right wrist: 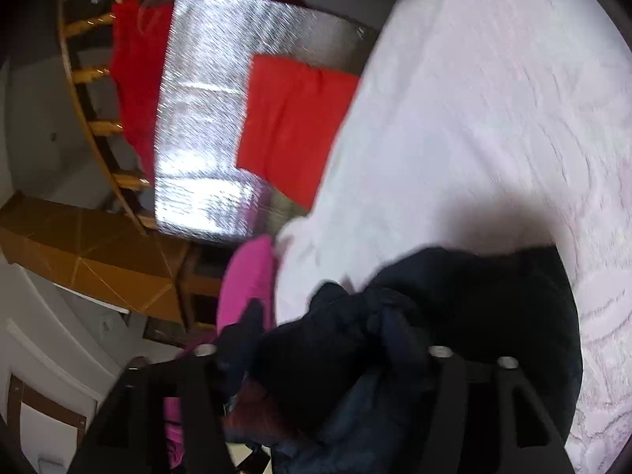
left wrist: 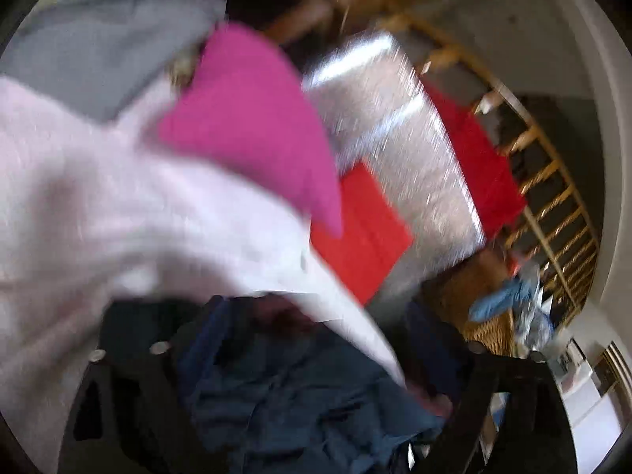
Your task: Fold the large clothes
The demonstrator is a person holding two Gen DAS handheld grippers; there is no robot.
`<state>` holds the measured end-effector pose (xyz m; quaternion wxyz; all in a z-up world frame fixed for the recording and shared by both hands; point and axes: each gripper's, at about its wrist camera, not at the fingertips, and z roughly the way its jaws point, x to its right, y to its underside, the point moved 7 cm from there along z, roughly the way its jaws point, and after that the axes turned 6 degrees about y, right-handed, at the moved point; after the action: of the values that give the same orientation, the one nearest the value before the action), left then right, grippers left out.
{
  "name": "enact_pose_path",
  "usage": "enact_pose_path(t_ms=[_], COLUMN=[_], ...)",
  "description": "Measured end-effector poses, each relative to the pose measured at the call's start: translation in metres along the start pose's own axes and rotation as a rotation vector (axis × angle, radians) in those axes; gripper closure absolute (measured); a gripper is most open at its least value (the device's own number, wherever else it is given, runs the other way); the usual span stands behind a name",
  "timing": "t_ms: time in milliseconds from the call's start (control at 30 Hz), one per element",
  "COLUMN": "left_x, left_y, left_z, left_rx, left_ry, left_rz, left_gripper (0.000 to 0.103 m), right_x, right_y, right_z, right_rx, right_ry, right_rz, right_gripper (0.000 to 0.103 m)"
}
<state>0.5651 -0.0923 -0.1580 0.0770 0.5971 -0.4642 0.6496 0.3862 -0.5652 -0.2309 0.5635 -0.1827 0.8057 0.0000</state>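
A: What do the left tongs point(left wrist: 284, 375) have?

B: Dark blue cloth point(left wrist: 284, 387) is bunched between the two black fingers. The picture is too blurred to show whether the fingers press on it, so I cannot tell.

A: And the right tongs point(right wrist: 328, 387)?

B: The same: a dark wad of that cloth point(right wrist: 355, 339) fills the gap between the fingers. Pinched or only lying there, I cannot tell.

A: Where is the cloth itself?

B: Up at both tongs, in front of a pale pink garment point(left wrist: 98, 197) that fills the left half of the left view and the right half point(right wrist: 474, 138) of the right view.

A: What else is close by?

B: A magenta piece point(left wrist: 252, 118) just beside the pink one, with a grey piece point(left wrist: 102, 47) behind it.

A: And the surface?

B: A silver foil-like surface point(left wrist: 403, 126) lies beyond. A folded red cloth point(left wrist: 363, 229) rests at its near edge, and another red cloth point(left wrist: 482, 162) hangs over its far edge, by a wooden railing point(left wrist: 553, 197).
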Motion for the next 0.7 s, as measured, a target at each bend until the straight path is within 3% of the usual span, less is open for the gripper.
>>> enact_pose_path(t_ms=[100, 300, 433, 533, 700], left_x=[0.000, -0.014, -0.022, -0.032, -0.051], left_y=[-0.002, 0.010, 0.015, 0.019, 0.023], left_z=[-0.002, 0.004, 0.002, 0.002, 0.003], left_rx=[-0.021, -0.073, -0.078, -0.091, -0.119], left_ry=[-0.047, -0.199, -0.341, -0.468, -0.551], left_rz=[0.030, 0.062, 0.121, 0.195, 0.174], left_gripper=[0.009, 0.009, 0.009, 0.009, 0.009], right_x=[-0.011, -0.032, -0.059, -0.074, -0.095], right_y=[-0.005, 0.009, 0.041, 0.070, 0.117], right_z=[-0.012, -0.009, 0.008, 0.021, 0.049], right_rx=[0.057, 0.033, -0.020, -0.079, -0.169], right_ry=[0.012, 0.081, 0.169, 0.178, 0.201], right_rz=[-0.058, -0.196, -0.412, -0.520, -0.651], right_gripper=[0.019, 0.022, 0.040, 0.040, 0.040])
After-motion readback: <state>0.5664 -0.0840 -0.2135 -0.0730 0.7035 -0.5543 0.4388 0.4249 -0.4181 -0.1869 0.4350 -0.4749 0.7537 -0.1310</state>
